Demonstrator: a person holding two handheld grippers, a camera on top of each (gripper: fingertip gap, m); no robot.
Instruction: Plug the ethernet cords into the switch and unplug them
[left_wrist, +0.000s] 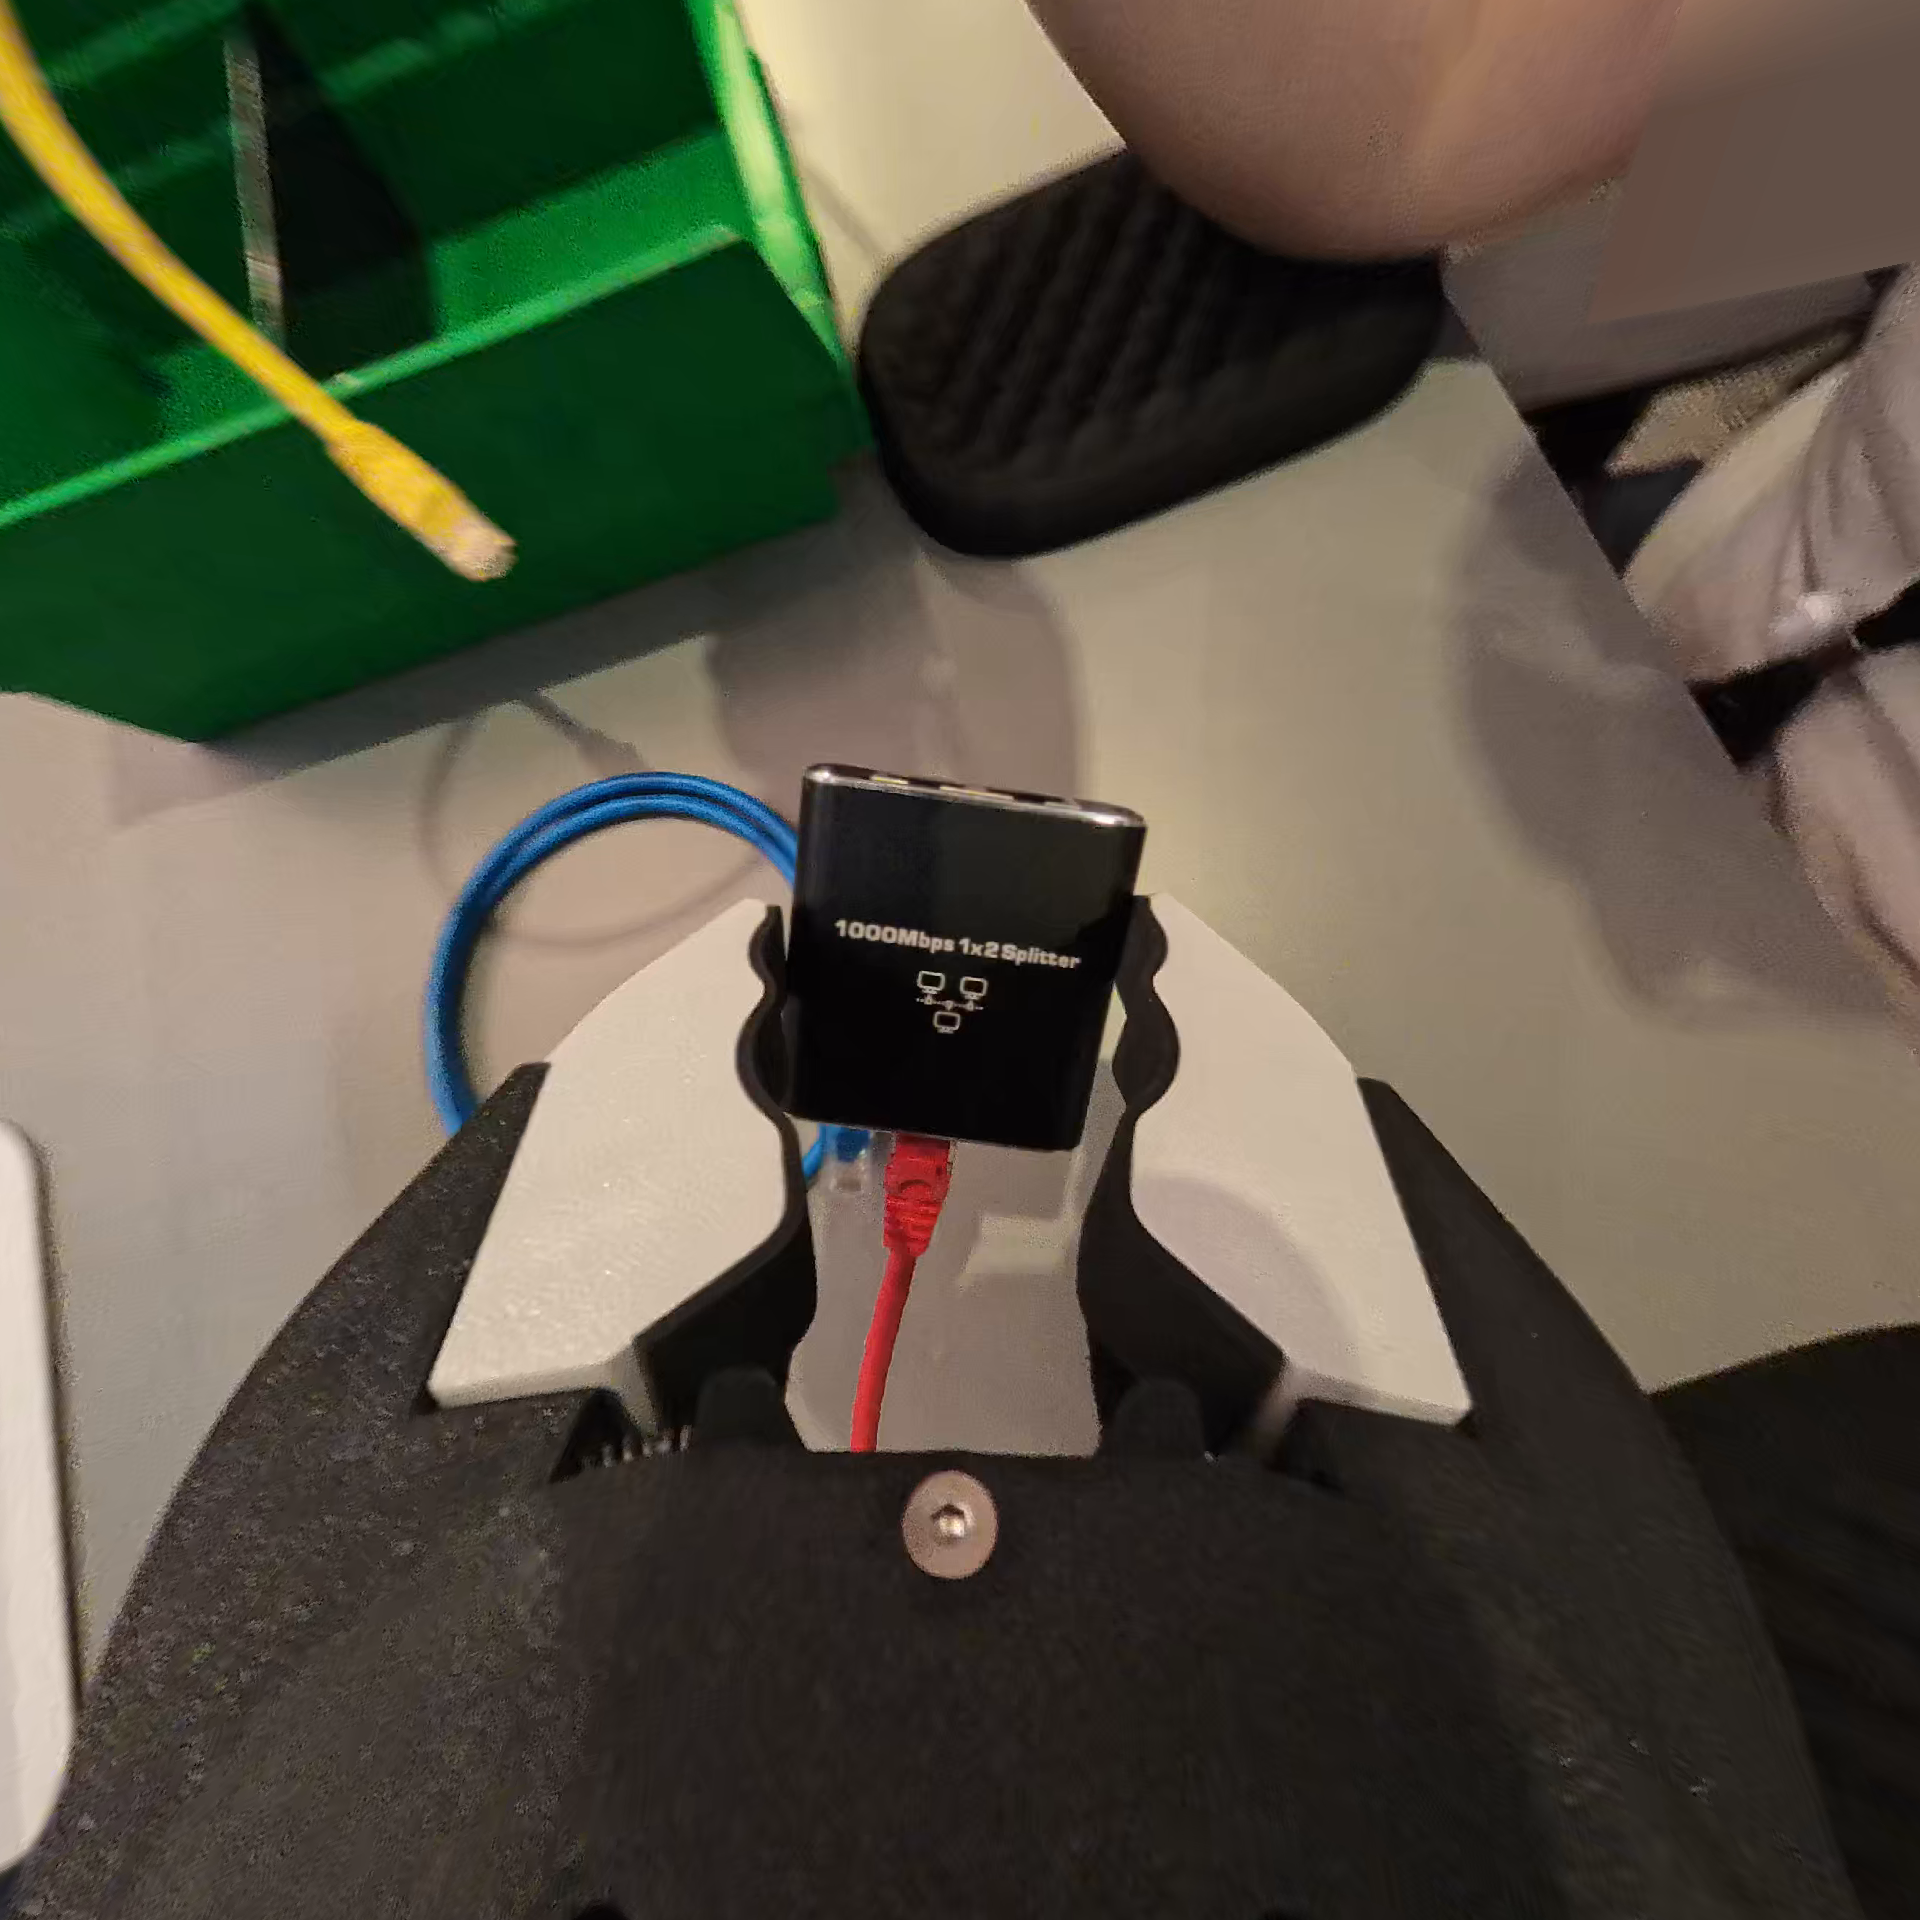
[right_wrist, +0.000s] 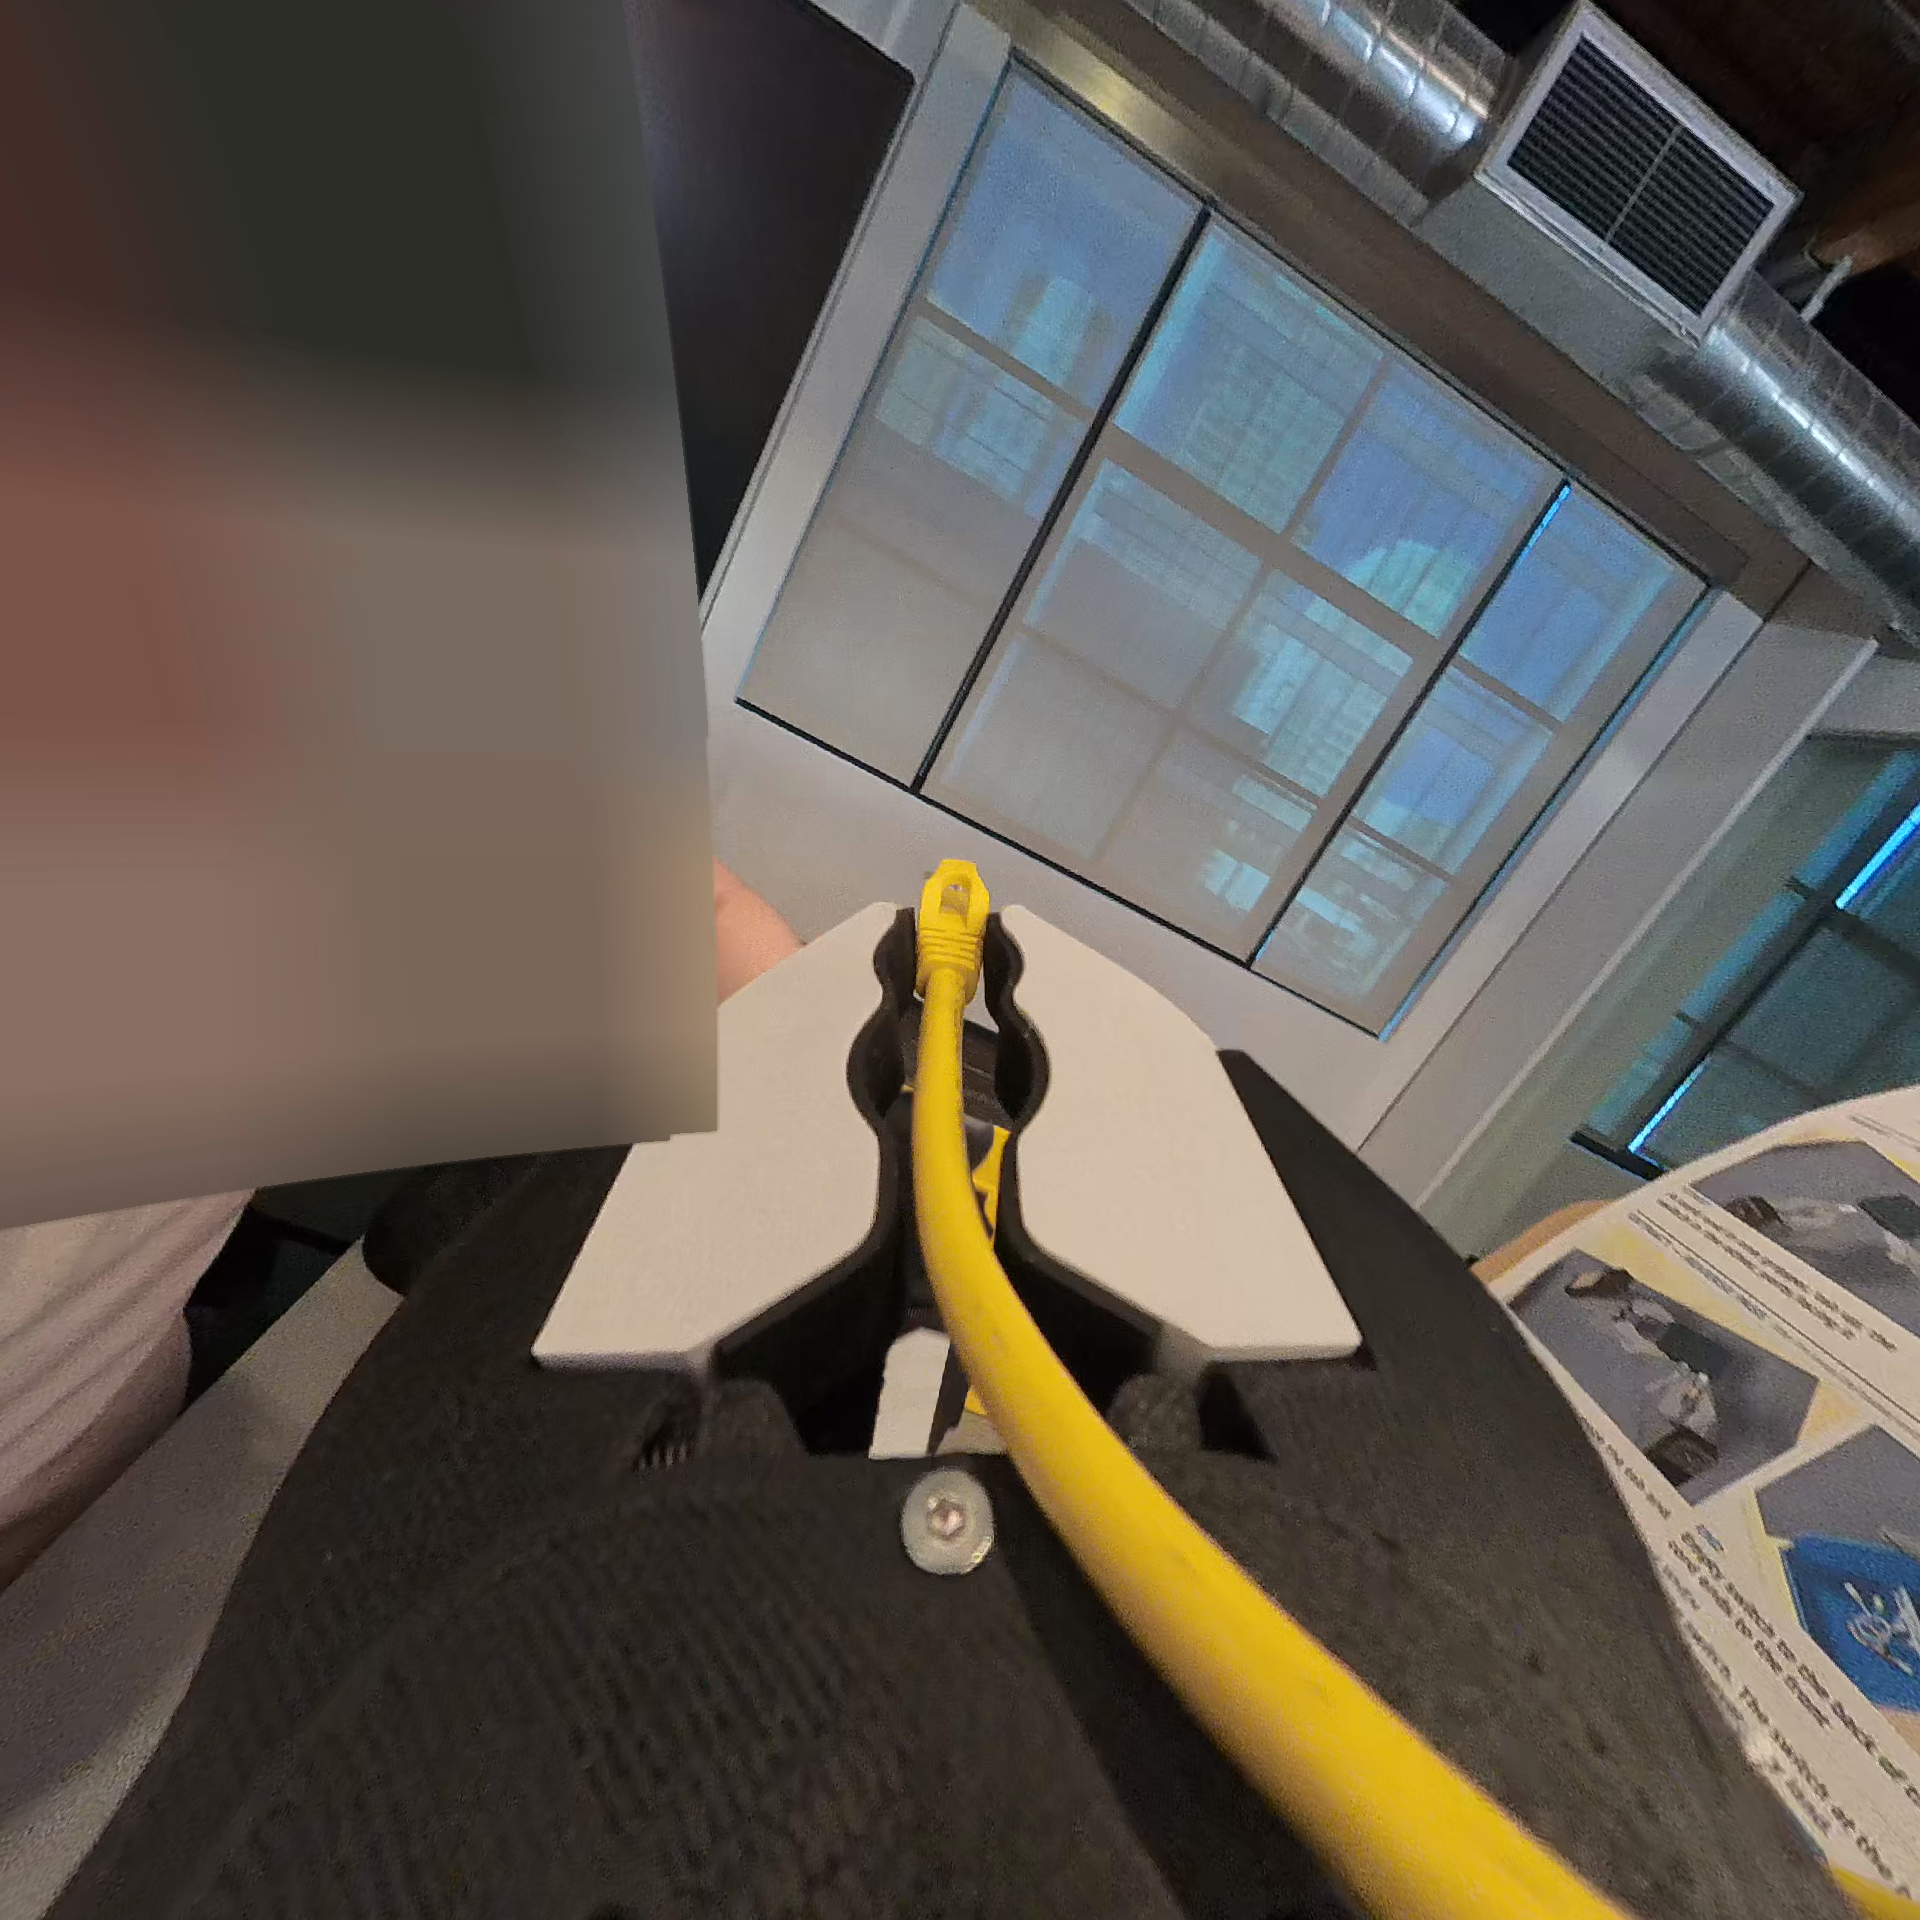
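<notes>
A: Starting nearest the left camera, what do you see?

B: The left gripper has its jaws spread wide and pinching a small glossy black box-shaped switch, its black pads pressed on both sides. A thin red ethernet cord is plugged into the switch's near end and runs back between the fingers.

A: And beyond that?

B: A blue ethernet cord lies looped on the pale grey table, partly under the switch. Farther off stands a green plastic bin, with a yellow ethernet cord hanging blurred in front of it, its plug free. A black ribbed pad lies beside the bin.

A: The right side?

B: The right gripper has its jaws nearly together, pinching the yellow plug boot; the cord trails back over the gripper body. It points upward, toward a gridded window and a silver ceiling duct. A printed sheet lies at the right.
</notes>
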